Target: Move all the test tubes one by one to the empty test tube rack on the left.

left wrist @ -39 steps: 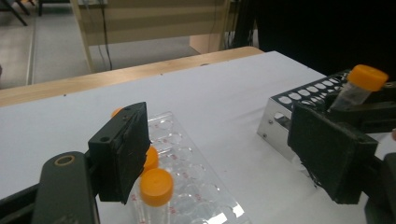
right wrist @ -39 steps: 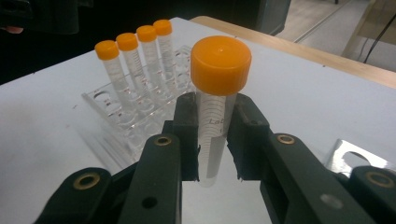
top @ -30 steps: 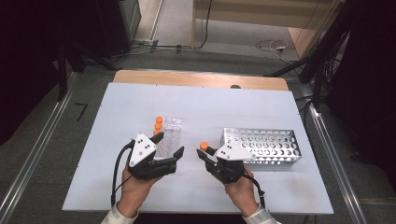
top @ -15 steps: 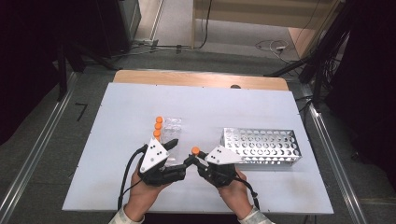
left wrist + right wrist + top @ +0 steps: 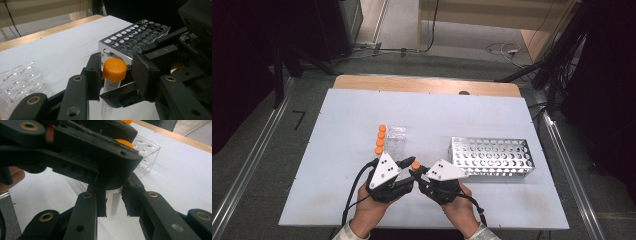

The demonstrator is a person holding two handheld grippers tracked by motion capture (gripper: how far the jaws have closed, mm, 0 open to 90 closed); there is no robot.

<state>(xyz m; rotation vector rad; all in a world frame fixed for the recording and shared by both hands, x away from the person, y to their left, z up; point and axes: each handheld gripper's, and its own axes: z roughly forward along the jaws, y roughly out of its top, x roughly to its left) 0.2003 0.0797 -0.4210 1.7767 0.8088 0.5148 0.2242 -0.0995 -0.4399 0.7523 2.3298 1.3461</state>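
A second ago my left gripper (image 5: 408,163) sat beside the clear tray (image 5: 395,140) with jaws wide. I've since brought it in until it meets my right gripper (image 5: 414,172), and its jaws have just been closing around the orange cap (image 5: 114,69) of the tube (image 5: 115,201) my right gripper grips, now raised off the table (image 5: 337,130).

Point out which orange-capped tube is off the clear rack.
It is the orange-capped tube between the two grippers, near the table's front edge: the right gripper grips its body, the left gripper brackets its cap. The four others stand in the clear rack.
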